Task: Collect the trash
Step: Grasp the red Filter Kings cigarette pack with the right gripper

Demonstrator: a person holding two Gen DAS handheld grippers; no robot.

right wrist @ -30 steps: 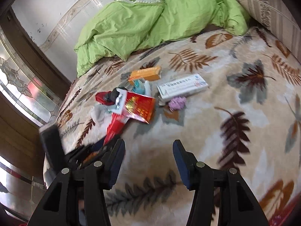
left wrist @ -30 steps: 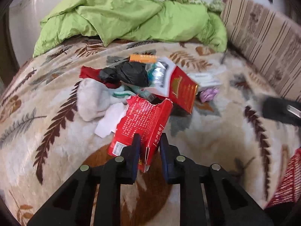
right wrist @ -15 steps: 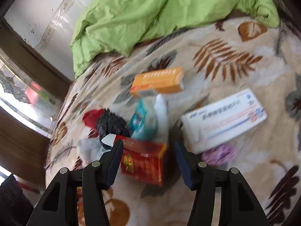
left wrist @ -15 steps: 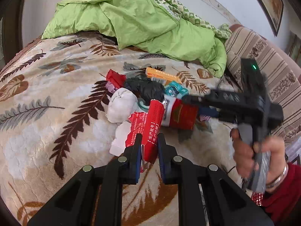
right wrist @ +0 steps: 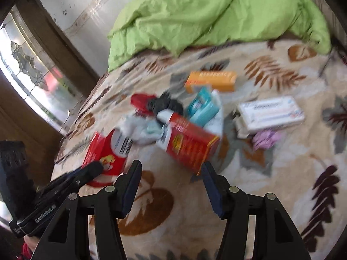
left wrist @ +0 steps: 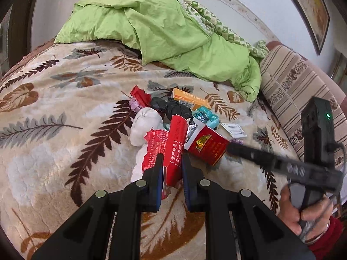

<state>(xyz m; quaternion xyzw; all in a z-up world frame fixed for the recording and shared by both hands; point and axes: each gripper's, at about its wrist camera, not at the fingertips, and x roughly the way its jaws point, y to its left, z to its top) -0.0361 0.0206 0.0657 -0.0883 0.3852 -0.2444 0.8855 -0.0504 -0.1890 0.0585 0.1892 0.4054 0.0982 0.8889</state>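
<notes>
A heap of trash lies on the leaf-patterned blanket (left wrist: 54,151). My left gripper (left wrist: 171,162) is shut on a torn red carton (left wrist: 175,143), held upright just above the heap. In the right wrist view the same carton (right wrist: 108,151) shows with the left gripper (right wrist: 93,169) at its lower edge. My right gripper (right wrist: 171,169) is open, with the near corner of a red box (right wrist: 190,145) just ahead of its right finger and nothing pressed. That red box (left wrist: 206,146) lies beside the held carton, and the right gripper (left wrist: 238,149) comes in from the right.
In the heap are an orange box (right wrist: 211,80), a black bag (left wrist: 171,107), a teal packet (right wrist: 201,108), a white box (right wrist: 269,112), a purple wrapper (right wrist: 265,138) and a white cloth (left wrist: 144,125). A green duvet (left wrist: 162,28) lies behind, a striped cushion (left wrist: 290,82) right. A person's hand (left wrist: 308,214) holds the right gripper.
My left gripper has raised and rolled the torn red carton from flat to upright. The right gripper has moved in over the blanket to the red box, jaws still apart.
</notes>
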